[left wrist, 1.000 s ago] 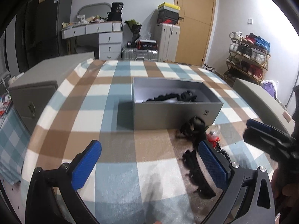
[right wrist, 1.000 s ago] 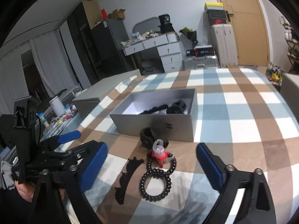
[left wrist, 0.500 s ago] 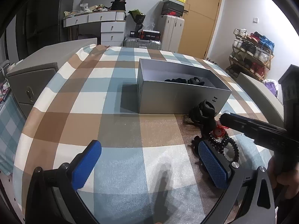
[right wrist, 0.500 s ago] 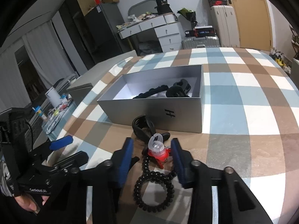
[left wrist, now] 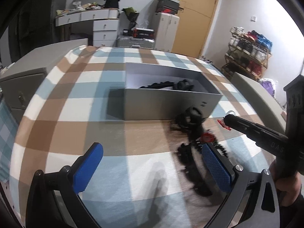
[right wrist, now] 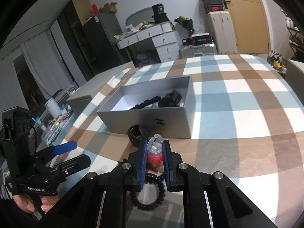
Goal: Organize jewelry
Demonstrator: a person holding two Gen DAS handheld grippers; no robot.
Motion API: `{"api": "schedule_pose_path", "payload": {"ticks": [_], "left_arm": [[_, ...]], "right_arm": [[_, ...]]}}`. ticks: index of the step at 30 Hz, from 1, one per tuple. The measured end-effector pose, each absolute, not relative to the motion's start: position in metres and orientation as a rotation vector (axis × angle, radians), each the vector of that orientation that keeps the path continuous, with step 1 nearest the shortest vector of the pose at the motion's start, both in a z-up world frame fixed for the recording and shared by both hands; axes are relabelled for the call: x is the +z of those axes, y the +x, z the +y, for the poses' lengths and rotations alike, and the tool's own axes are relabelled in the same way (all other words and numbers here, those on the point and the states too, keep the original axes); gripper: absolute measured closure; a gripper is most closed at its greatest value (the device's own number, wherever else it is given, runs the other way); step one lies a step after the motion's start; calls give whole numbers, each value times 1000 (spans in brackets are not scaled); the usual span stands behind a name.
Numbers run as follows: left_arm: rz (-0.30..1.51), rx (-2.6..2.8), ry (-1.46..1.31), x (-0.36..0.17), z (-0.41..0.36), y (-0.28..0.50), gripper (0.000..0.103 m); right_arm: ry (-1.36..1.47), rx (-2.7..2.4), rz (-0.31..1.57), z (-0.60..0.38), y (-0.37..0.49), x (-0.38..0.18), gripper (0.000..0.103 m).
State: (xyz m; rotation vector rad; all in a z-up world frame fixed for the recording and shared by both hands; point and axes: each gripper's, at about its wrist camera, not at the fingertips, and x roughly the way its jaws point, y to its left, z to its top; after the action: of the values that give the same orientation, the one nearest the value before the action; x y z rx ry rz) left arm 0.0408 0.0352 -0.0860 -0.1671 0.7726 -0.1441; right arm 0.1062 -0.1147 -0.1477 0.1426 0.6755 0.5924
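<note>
Indoors, on a table under a checked cloth [right wrist: 237, 102], the right gripper [right wrist: 154, 152] pinches a small red-and-clear clip [right wrist: 155, 150] between its blue pads [right wrist: 165, 157], the fingers drawn in narrow around it. The clip sits just in front of an open grey box [right wrist: 171, 121] that holds several dark hair accessories [right wrist: 161, 100]. A black beaded bracelet [right wrist: 152, 191] lies on the cloth beneath the right gripper, and a black hair tie [right wrist: 135, 133] rests against the box's front wall. To the left, the left gripper [left wrist: 150, 167] hovers over the cloth with its blue fingers [left wrist: 87, 169] spread wide and nothing between them. From the left wrist camera, blurred black pieces [left wrist: 191, 163] lie beside its right finger. A cluttered white desk [right wrist: 150, 39] and a wooden door [left wrist: 197, 13] stand behind
</note>
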Motion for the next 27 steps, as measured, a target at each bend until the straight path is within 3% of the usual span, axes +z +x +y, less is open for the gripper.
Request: {"api": "schedule_pose_path", "payload": {"ticks": [14, 16, 21, 27], "left_arm": [[756, -472, 14, -65, -44, 55, 2], [775, -522, 8, -65, -49, 59, 6], [865, -585, 4, -74, -62, 78, 34], [925, -553, 19, -80, -65, 88, 40]], "right_arm": [[207, 492, 630, -170, 98, -145, 88], [223, 477, 628, -180, 97, -147, 88], [260, 451, 646, -196, 100, -153, 88], [267, 464, 631, -199, 98, -153, 88]]}}
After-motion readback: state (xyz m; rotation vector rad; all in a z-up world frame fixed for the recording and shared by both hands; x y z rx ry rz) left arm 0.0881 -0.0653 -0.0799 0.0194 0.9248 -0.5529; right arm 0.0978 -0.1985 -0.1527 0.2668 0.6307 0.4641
